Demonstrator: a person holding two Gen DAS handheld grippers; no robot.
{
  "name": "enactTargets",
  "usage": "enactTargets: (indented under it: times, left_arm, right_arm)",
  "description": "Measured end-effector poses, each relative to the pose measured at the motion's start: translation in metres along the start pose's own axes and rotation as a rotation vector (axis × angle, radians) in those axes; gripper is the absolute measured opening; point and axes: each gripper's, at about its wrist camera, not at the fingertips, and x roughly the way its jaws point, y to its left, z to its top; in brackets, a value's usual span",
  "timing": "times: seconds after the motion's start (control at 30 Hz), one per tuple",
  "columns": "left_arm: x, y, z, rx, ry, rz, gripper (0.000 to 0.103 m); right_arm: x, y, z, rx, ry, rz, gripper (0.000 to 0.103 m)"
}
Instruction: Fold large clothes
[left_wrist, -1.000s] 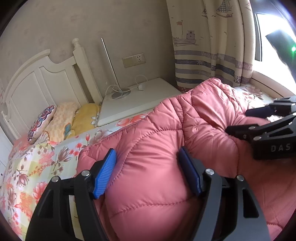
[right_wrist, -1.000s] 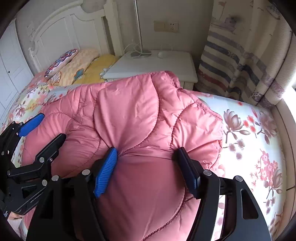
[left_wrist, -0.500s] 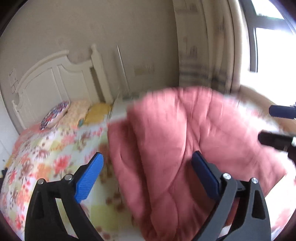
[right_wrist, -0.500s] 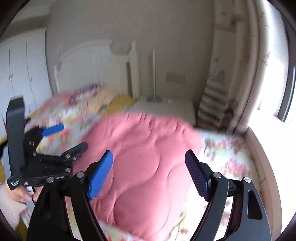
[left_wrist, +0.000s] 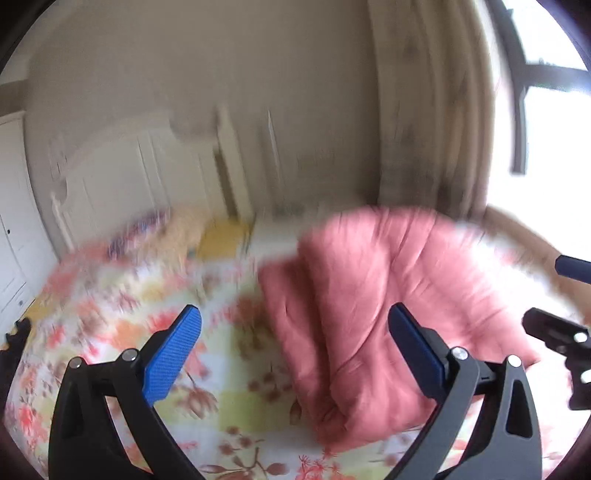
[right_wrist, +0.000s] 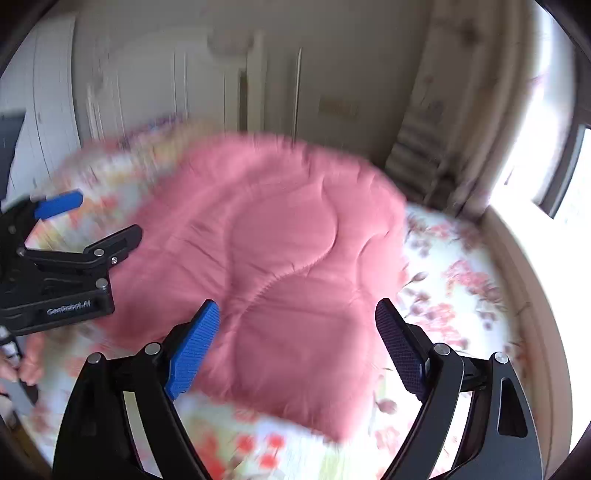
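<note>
From the left wrist, the left gripper (left_wrist: 295, 347) is hanging wide open above the floral bedspread (left_wrist: 229, 406), the pink quilted coat (left_wrist: 388, 302) lying seemingly folded, though blurred. From the right wrist, the right gripper (right_wrist: 297, 343) is gaping, empty, above it.

floral bedspread (left_wrist: 229, 402) lies open left of the folded pink jacket (right_wrist: 280, 258); headboard (left_wrist: 122, 177) behind.

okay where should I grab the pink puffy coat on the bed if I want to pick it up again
Probably the near bottom edge of the pink quilted coat, coming in low from the foot of the bed. It lies folded into a thick bundle, and that rounded edge overhangs the sheet closest to the open right tongs. The left tongs could take the layered left side, where the folds show.
</note>
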Motion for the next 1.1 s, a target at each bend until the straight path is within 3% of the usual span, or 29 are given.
enactTargets:
  times: [0.1,0.17,0.37,0.47,0.6,0.9,1.1]
  left_arm:
    - [-0.066,0.010,0.017,-0.049,-0.097,-0.044,0.101]
    - [-0.099,0.012,0.022,-0.060,-0.141,-0.048,0.101]
    - [-0.161,0.007,0.013,-0.091,-0.208,-0.074,0.101]
    - [-0.176,-0.004,0.000,-0.050,-0.224,-0.019,0.101]
    - [-0.173,-0.025,-0.027,0.003,-0.182,0.002,0.101]
    - [-0.144,-0.028,-0.079,-0.068,-0.058,0.008,0.101]
    - [-0.144,-0.023,-0.088,-0.068,-0.052,0.019,0.101]
  right_arm:
    - [-0.095,-0.007,0.004,0.040,-0.216,0.062,0.094]
    - [-0.144,-0.008,-0.001,0.069,-0.313,0.063,0.098]
    - [-0.223,-0.003,-0.048,0.111,-0.432,0.042,0.098]
    - [-0.237,0.001,-0.071,0.090,-0.428,0.000,0.098]
    - [-0.236,0.002,-0.094,0.080,-0.402,-0.038,0.098]
    - [-0.190,0.023,-0.126,0.075,-0.274,-0.071,0.098]
    - [-0.175,0.034,-0.133,0.048,-0.229,-0.062,0.098]
